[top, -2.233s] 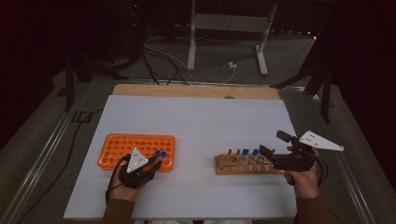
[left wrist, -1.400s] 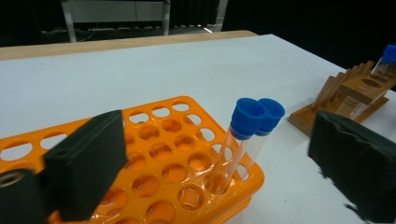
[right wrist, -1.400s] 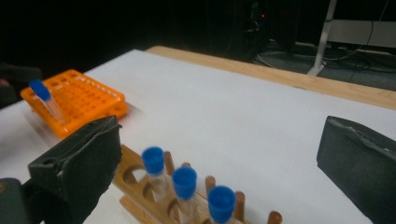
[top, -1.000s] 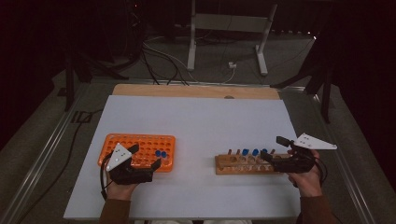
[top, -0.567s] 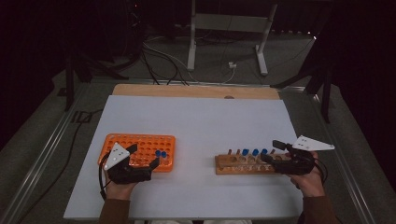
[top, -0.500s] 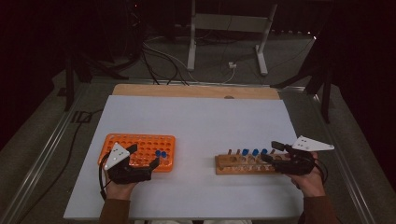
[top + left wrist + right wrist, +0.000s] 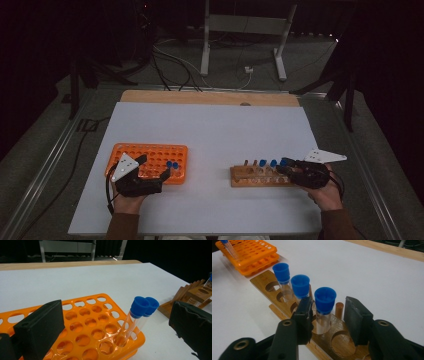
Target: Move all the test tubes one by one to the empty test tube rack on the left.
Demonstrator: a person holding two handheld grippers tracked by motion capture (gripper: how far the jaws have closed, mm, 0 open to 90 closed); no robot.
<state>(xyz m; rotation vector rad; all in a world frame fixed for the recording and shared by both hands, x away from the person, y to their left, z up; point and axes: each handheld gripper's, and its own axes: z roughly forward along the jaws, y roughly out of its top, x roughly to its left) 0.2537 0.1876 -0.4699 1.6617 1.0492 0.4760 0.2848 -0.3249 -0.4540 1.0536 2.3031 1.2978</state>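
**Right gripper closing around a capped tube in the wooden rack**

Two racks sit on the white table top (image 7: 210,130). At the person's left is one orange plastic rack (image 7: 155,155) with many round wells; two blue-capped test tubes (image 7: 136,317) lean together in wells at its near right corner, caps touching. At the right is one wooden rack (image 7: 257,176) that carries three blue-capped tubes in a row, with short wooden pegs standing behind the holes.

The right gripper (image 7: 328,315) is at the wooden rack's right end. Its jaws have just been closing, and the nearest tube (image 7: 324,308) of the three stands upright in its hole between them. The left pad lies against or just beside the glass; the right pad is still apart from it, with a wooden peg (image 7: 339,309) showing in the gap. The jaws are therefore not yet clamped on the tube. One empty hole (image 7: 343,340) lies just in front of that tube, under the jaws.

The left gripper (image 7: 115,325) rests at the orange rack's near edge, jaws spread wide, with the two tubes between them and untouched.

No writing or label can be read on the racks, tubes or grippers.

Around the table: a bare wooden strip (image 7: 210,97) along its far edge, a metal stand (image 7: 245,35) and loose cables (image 7: 175,62) on the dark floor beyond. Nothing blocks the right gripper's path to the tube except the neighbouring tube (image 7: 300,288) just behind its left jaw.
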